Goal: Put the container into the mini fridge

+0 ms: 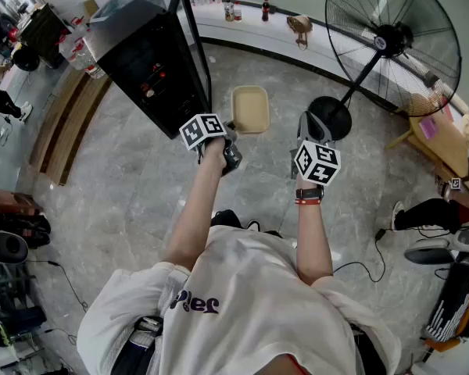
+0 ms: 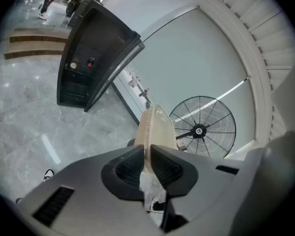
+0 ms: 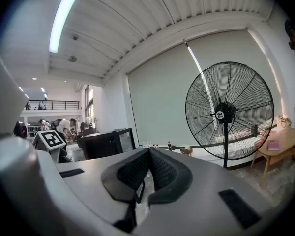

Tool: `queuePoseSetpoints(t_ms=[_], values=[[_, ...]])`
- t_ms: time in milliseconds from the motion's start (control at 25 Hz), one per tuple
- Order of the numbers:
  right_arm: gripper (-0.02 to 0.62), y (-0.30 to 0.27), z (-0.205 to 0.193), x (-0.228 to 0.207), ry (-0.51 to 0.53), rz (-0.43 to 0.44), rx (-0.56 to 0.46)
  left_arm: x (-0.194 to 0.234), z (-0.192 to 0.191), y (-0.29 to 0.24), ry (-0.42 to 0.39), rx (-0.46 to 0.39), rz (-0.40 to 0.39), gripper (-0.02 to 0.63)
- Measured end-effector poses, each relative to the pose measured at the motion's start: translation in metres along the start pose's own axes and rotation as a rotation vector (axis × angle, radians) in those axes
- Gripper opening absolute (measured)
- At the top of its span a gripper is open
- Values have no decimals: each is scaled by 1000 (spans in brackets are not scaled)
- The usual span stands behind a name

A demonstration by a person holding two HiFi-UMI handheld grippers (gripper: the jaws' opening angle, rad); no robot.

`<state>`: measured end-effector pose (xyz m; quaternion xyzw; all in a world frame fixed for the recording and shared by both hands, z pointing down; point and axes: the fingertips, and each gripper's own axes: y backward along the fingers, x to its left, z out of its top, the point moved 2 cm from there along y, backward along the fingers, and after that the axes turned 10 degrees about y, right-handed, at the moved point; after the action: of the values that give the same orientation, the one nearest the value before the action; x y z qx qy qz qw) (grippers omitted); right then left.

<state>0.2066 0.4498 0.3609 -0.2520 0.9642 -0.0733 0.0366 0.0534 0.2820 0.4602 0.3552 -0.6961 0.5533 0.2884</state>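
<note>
Between the pads of your left tongs sits the near rim of the shallow beige rectangular plastic container. The jaws are clenched on that thin edge, and the rest of the tray juts out ahead of them, unsupported, above the grey marble floor. Your right tongs are closed on themselves with nothing between the pads, carried beside the left pair and aimed almost level.

Ahead of the left tongs and off to their left stands the black mini fridge, its glass door swung open on the side nearest the container. Ahead of the right tongs is the large black pedestal fan, well apart from both the container and the fridge.

Treat the container as light and thin-walled. It looks like smooth plastic that will flex and could slip under a pinch this narrow. Because you hold only one edge, the far end will likely sag or swing if you move fast, so keep it flat and travel slowly. Squeezing harder risks buckling the rim. A safer hold is deeper over the rim, or with the right tongs steadying the opposite edge. Whether anything is inside cannot be told from these views
</note>
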Motion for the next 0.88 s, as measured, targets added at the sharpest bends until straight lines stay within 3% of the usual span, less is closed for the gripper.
queuePoseSetpoints(t_ms=[360, 880], values=[[12, -15, -7, 10, 8, 10, -7, 18, -3, -10, 13, -1, 34, 57], [14, -138, 20, 40, 6, 95, -20, 19, 82, -61, 60, -16, 17, 57]])
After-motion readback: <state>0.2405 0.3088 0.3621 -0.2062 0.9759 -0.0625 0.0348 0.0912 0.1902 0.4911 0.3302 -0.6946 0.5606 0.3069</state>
